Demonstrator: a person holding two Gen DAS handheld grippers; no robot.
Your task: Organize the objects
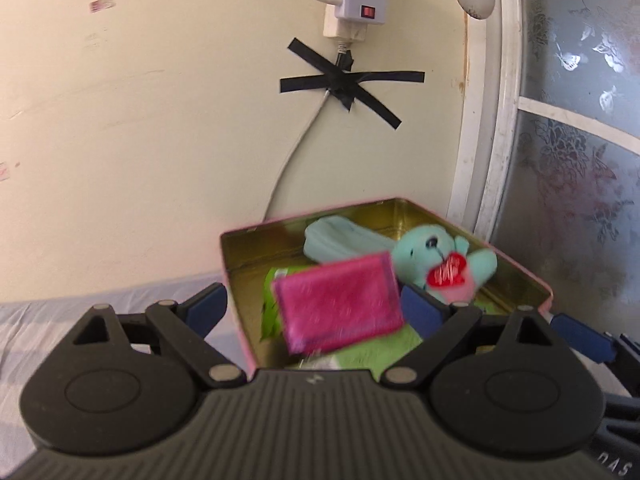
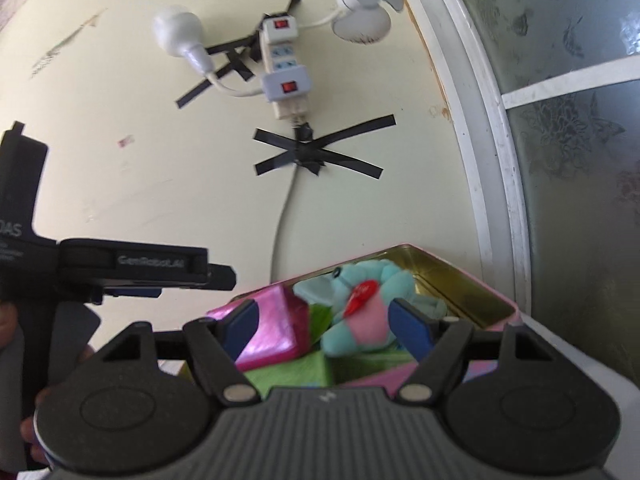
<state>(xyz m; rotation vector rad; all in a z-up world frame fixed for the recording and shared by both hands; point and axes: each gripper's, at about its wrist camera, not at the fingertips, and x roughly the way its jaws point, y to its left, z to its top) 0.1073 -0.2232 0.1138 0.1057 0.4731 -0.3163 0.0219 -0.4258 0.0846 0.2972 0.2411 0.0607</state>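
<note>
An open tin (image 1: 400,205), pink outside and gold inside, stands against the wall. In it lie a turquoise plush bunny (image 1: 424,256) with a red heart and some green packets (image 1: 270,312). A shiny magenta box (image 1: 340,304), blurred, hangs over the tin between the fingers of my left gripper (image 1: 314,306). Its left pad stands clear of the box, so the jaws are open. My right gripper (image 2: 326,330) is open over the tin (image 2: 460,276), with the bunny (image 2: 360,312) and magenta box (image 2: 272,332) beyond its pads. The left gripper (image 2: 216,276) shows side-on at the left.
A power strip (image 1: 352,4) and its cable are taped to the cream wall behind the tin. A frosted window (image 1: 580,160) in a white frame runs down the right side. A white fan (image 2: 360,4) and a bulb (image 2: 176,32) hang above. Pale cloth (image 1: 60,320) covers the surface at the left.
</note>
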